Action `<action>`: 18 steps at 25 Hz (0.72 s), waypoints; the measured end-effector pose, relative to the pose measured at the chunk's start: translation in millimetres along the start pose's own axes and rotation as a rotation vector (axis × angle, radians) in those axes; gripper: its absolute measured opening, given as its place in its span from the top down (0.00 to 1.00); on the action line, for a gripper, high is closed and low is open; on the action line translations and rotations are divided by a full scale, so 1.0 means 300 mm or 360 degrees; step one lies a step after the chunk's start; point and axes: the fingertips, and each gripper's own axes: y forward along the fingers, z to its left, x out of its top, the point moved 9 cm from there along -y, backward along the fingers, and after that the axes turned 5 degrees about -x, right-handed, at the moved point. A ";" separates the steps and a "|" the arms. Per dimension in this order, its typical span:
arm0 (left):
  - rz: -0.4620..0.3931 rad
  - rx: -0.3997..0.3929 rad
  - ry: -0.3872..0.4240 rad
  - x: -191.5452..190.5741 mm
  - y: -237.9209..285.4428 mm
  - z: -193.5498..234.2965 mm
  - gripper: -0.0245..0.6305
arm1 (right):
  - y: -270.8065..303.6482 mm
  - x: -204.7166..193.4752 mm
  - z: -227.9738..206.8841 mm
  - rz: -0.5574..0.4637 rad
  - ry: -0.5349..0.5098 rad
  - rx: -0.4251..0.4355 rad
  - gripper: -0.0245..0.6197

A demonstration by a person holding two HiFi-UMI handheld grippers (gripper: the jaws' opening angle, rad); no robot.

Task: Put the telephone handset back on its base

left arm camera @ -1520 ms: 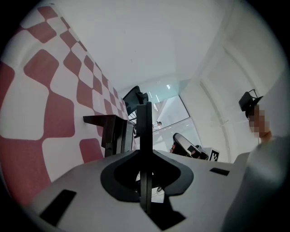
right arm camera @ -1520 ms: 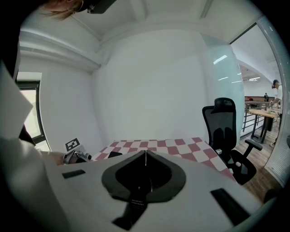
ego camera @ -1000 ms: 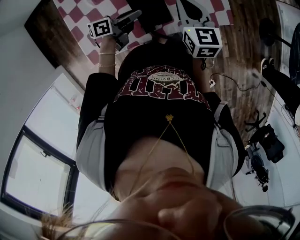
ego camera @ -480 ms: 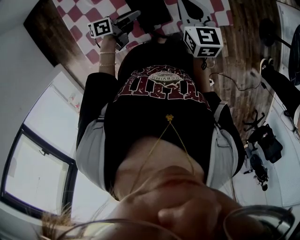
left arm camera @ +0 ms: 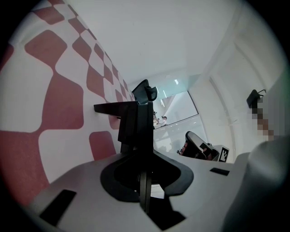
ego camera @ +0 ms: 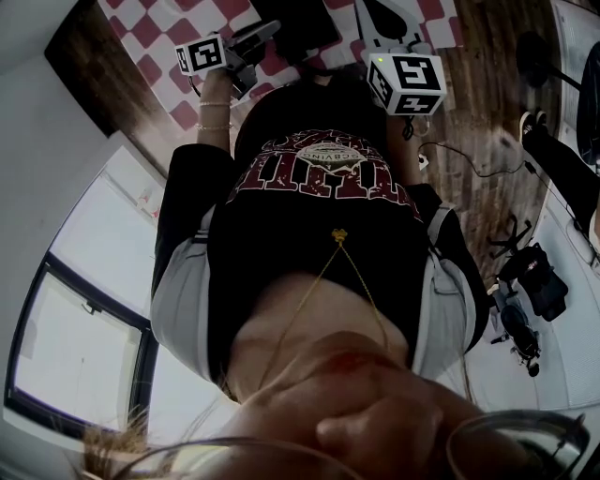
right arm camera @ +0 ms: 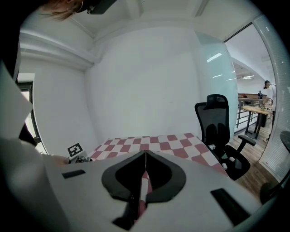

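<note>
In the left gripper view a black bar-shaped thing, apparently the telephone handset (left arm camera: 136, 129), rises from between the jaws, which are closed on it. This view is rolled, so the red-and-white checked tablecloth (left arm camera: 59, 99) stands at the left. In the head view my left gripper (ego camera: 265, 31) reaches over that cloth beside a black flat object (ego camera: 295, 23), possibly the base. My right gripper (right arm camera: 145, 154) is shut with nothing in it and points across the table; its marker cube (ego camera: 405, 82) shows to the right of the left one. The person's torso hides most of the table.
A black office chair (right arm camera: 222, 122) stands at the table's right end. The wooden floor (ego camera: 478, 112) carries a cable (ego camera: 459, 155), and another person's leg (ego camera: 562, 159) is at the right. White walls and a window (ego camera: 75, 347) surround the space.
</note>
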 end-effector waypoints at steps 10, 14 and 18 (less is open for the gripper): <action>0.0021 0.0031 0.0059 0.000 0.012 0.007 0.84 | -0.004 -0.002 0.003 0.0012 -0.0002 0.0001 0.93; -0.0006 0.0020 0.0064 -0.005 0.016 0.012 0.84 | -0.008 -0.001 0.003 0.0015 -0.0004 0.0008 0.93; -0.0035 0.0013 0.0075 -0.009 0.014 0.018 0.84 | -0.015 -0.001 0.001 0.0020 -0.0008 0.0005 0.93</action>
